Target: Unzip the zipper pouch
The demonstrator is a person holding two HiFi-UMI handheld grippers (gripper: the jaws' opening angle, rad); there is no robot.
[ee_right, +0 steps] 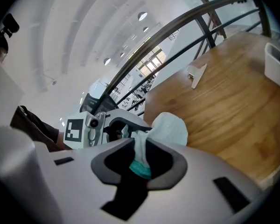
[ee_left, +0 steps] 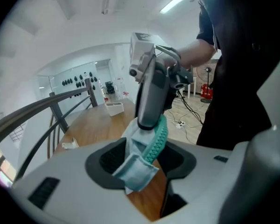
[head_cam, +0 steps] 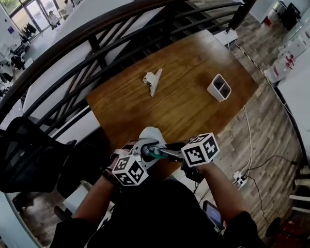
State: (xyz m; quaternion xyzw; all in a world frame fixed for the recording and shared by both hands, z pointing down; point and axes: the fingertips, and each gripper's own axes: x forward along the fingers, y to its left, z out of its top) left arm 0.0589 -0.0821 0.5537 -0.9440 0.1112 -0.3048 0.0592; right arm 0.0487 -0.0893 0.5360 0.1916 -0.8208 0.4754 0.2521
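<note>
- The dark curved railing (head_cam: 93,35) sweeps across the far side of my head view, with a lower floor visible beyond it.
- The wooden table (head_cam: 186,87) sits just inside the railing, and its near edge is right under my hands.
- A black chair (head_cam: 20,154) stands to the left of the table.
- My right gripper (head_cam: 163,151) comes in from the right. Its jaws are pinched tight on one end of the zipper pouch (head_cam: 151,134), and in its own view pale fabric and a bit of teal are squeezed between them.
- My left gripper (head_cam: 143,151) meets it from the left. Its jaws stand apart with the pouch's other corner lying between them, and wood shows through the gap beside the fabric, so I see no clamp there.
- The pouch is pale blue and hangs in the air between the two grippers, above the table's near edge and not resting on it.
- A white two-slot holder (head_cam: 219,87) stands upright on the table's right side, well away from the pouch.
- A white clip (head_cam: 153,80) lies near the table's middle, apart from the holder.
- The teal zipper (ee_left: 157,141) runs along the pouch from the right gripper's tips down towards the left jaws.
</note>
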